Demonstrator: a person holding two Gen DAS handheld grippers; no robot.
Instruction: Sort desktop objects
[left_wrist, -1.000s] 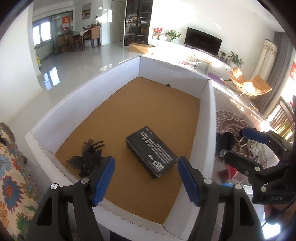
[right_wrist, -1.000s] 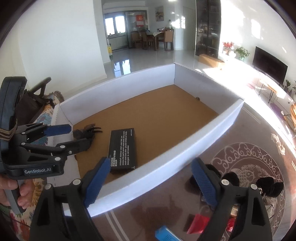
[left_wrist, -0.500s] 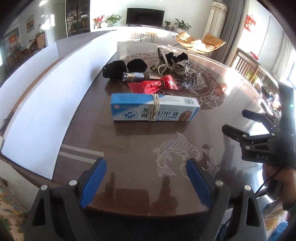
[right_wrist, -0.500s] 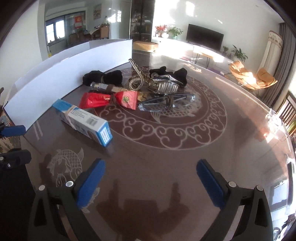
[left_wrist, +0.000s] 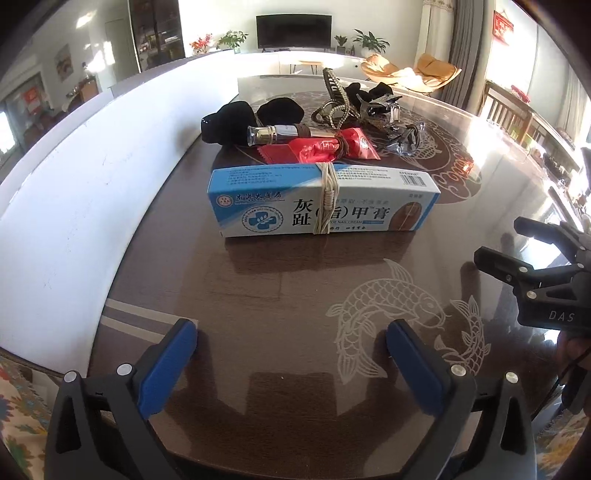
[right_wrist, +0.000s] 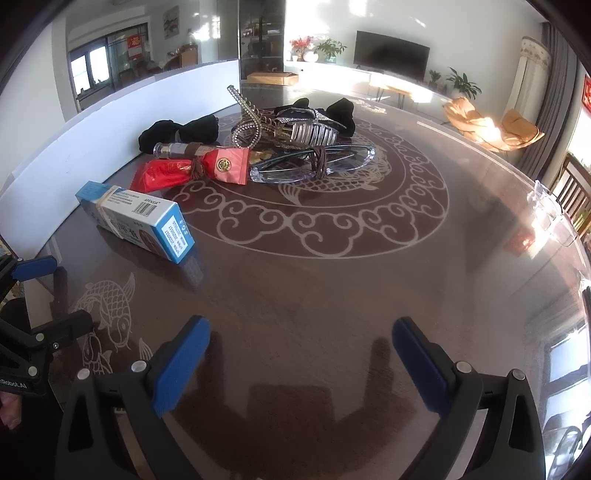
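Both tools over the near edge of the tabletop (left_wrist: 280, 280), both released, nothing between the blue pads. Left tool (left_wrist: 291, 354) points straight at the cream box (left_wrist: 321, 199); right tool (right_wrist: 301, 354) sits further toward the right edge, facing bare dark glass.

Cream box: blue and white, lying flat, long side across the left view, a cord wrapped around its middle. Near the tabletop's left edge, close to the white box wall (left_wrist: 92, 192) that runs along that edge. Not touching the wall.

Behind the cream box, toward the far edge, 1 loose pile:
- red packet (right_wrist: 195, 168), tied at the middle with a brown band, just behind the cream box
- small bottle (left_wrist: 275, 133) with clear cap, lying on its side, touching the red packet
- black cloth bundle (left_wrist: 236, 123) on the wall side of the pile
- clear glasses (right_wrist: 314, 166), folded, brown band around them, on the right side of the pile
- rhinestone hair clip (right_wrist: 251, 118) and a silver claw clip (right_wrist: 312, 133), tangled together at the back with more black cloth

Exact contacts inside the back tangle: can't tell.
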